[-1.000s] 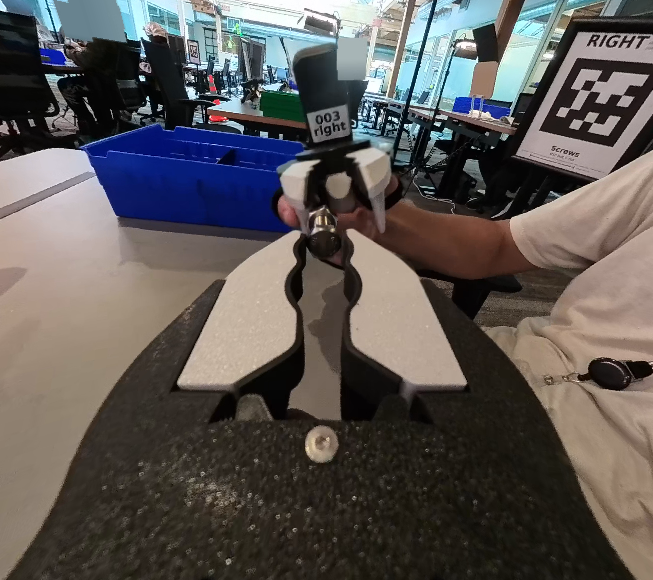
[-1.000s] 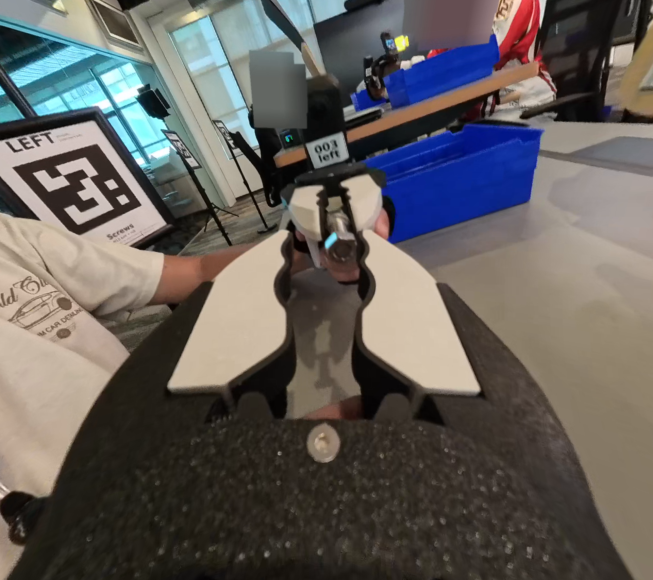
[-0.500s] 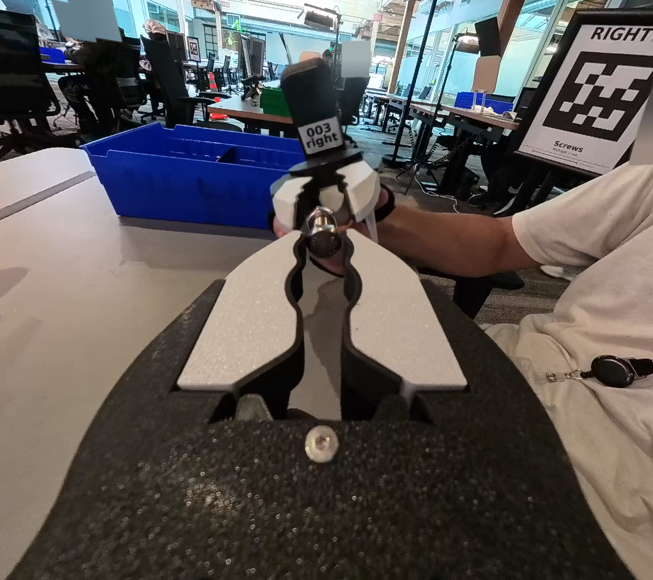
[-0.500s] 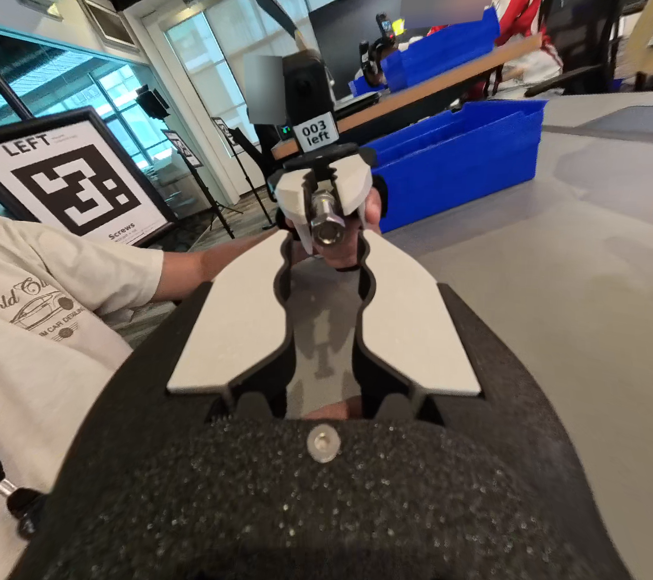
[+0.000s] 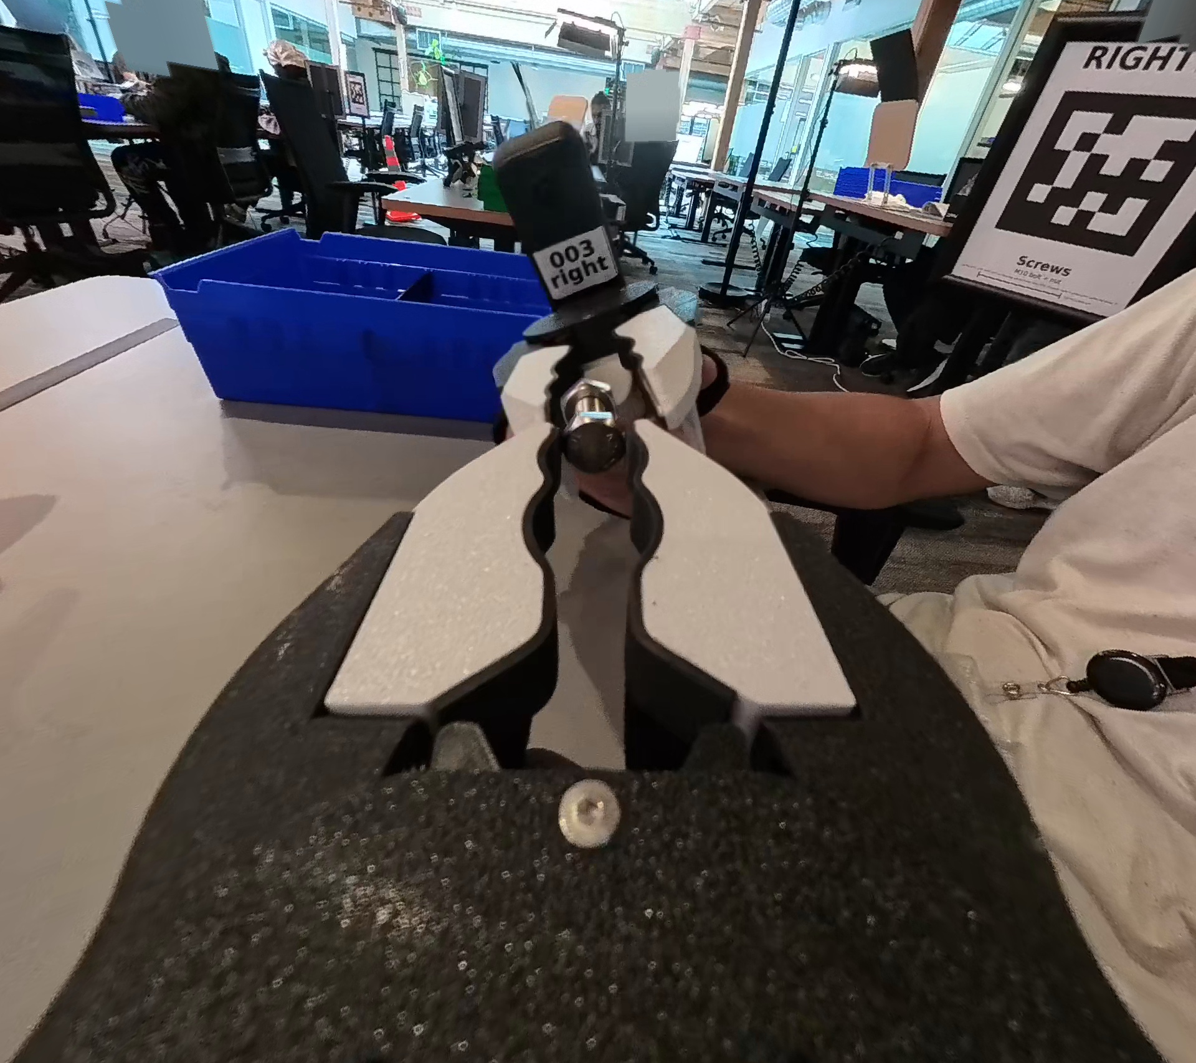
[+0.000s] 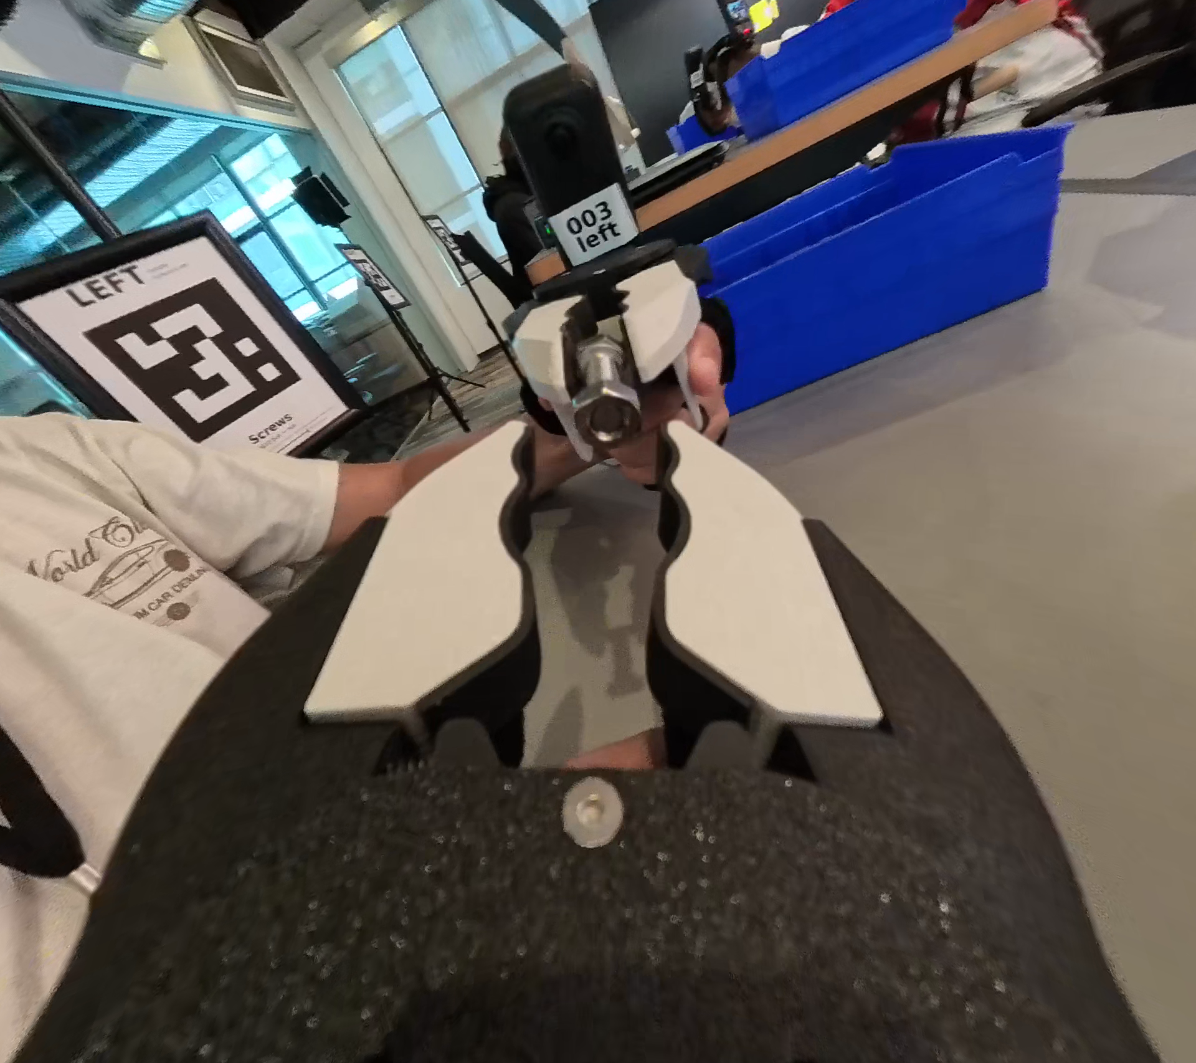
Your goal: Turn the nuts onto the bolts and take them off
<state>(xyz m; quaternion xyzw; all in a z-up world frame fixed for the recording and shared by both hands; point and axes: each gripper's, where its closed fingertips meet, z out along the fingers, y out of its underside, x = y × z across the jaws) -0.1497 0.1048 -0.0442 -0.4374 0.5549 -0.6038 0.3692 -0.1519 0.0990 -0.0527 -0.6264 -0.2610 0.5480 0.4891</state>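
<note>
The two grippers face each other tip to tip above the grey table [image 5: 162, 514], with one steel bolt and nut between them. My left gripper [image 5: 592, 439] is shut on the bolt [image 5: 592, 443], whose dark head end points at its camera. My right gripper [image 6: 598, 433] is shut on the hex nut [image 6: 605, 417], which sits on the end of the bolt's shiny shank [image 6: 595, 362]. Each gripper is held in a hand, and both are raised off the table.
A blue divided bin [image 5: 362, 333] stands on the table behind the grippers and also shows in the right wrist view [image 6: 874, 307]. The person's forearm [image 5: 828, 449] and white shirt fill the near side. Framed marker signs [image 5: 1094, 177] [image 6: 188, 358] stand off the table's edge. Left and right tips are no more than a few centimetres apart.
The two grippers have rolled against each other around the bolt's axis; in each view the facing gripper's top leans further left. Finger gaps are unchanged.
</note>
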